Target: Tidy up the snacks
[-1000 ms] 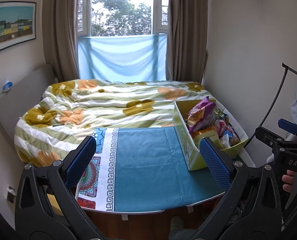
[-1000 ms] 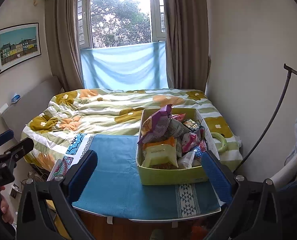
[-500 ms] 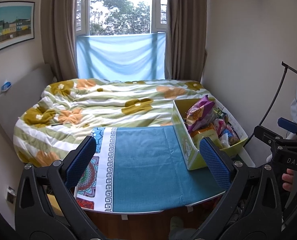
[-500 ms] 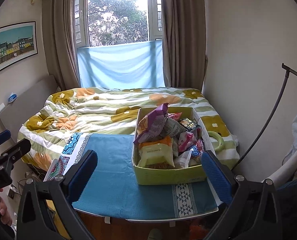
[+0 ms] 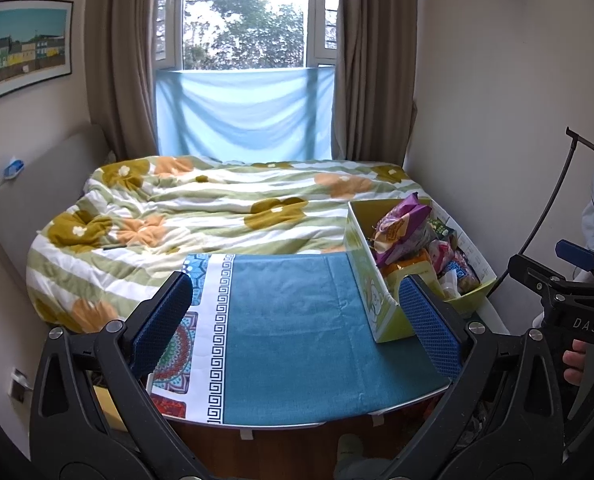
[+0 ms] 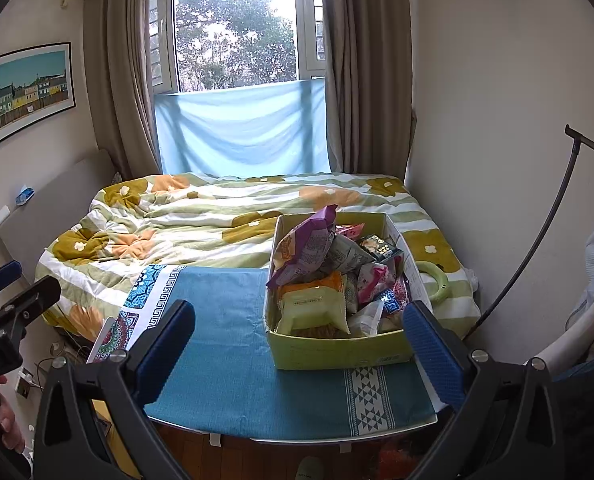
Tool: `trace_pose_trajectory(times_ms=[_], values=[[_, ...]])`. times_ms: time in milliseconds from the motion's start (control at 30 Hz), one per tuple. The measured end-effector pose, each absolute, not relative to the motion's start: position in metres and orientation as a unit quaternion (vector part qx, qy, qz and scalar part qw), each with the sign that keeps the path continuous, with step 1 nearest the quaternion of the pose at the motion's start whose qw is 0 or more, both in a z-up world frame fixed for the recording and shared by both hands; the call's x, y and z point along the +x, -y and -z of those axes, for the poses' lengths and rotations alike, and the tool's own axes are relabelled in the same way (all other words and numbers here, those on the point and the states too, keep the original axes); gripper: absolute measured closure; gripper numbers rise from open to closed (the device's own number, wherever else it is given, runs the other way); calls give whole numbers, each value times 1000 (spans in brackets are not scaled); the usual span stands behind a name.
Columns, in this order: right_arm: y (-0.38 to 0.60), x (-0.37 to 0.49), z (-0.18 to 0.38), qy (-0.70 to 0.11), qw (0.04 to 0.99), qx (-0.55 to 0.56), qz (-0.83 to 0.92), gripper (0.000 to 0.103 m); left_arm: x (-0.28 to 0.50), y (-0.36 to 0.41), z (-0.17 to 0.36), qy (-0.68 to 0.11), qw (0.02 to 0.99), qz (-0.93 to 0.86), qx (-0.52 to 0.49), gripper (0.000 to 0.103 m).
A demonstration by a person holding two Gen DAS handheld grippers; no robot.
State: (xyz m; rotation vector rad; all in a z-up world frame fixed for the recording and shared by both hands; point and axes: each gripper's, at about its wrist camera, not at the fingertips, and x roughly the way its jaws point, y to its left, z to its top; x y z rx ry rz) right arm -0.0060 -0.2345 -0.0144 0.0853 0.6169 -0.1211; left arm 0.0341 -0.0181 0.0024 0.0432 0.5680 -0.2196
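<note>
Both tools, left [image 5: 297, 316] and right [image 6: 299, 340], are hanging wide and empty, drifting slightly closer since a second ago, snacks [image 6: 329, 276] sitting piled in box [image 6: 337, 354] at desk's [image 6: 233, 364] right edge.

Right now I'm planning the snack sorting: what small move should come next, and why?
Hard to say: snacks heaped in the green box fit either packed or awaiting sorting. Both the right gripper and left gripper hang open, holding nothing. Probably ease the right gripper toward the box, which sits nearer it.
</note>
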Motion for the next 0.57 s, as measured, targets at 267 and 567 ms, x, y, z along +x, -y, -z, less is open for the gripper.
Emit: trace_pose_trajectory(times_ms=[267,567], values=[[235,-6,15,-302,950,42,59,0,29,20,-5,-271,958,87,30,1],[235,-6,14,-302,951,42,58,0,20,22,-9,-263,960,87,28,1]])
